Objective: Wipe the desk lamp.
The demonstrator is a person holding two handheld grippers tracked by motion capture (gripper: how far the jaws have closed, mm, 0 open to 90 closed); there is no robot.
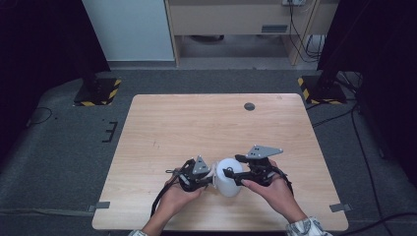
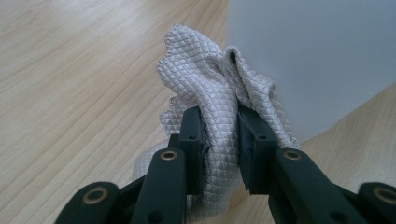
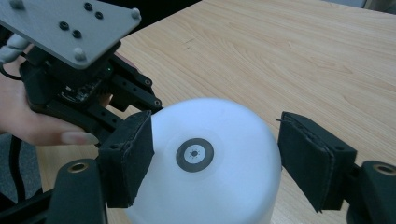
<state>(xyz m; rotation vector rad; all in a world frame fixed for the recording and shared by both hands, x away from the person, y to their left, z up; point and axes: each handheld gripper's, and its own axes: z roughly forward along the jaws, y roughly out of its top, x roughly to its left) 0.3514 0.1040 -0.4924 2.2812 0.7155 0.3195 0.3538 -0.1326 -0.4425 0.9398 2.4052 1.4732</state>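
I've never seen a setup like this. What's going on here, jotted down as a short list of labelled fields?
Setting: a light wooden table, with a person's hands coming in from the near edge
Left gripper: shut on a white quilted cloth, right beside the white object
Right gripper: open, one jaw on each side of the white object
White object: a rounded white container, apparently upside down, with a small dark ring mark on top
Likely activity: wiping the container with the cloth, though that is a guess
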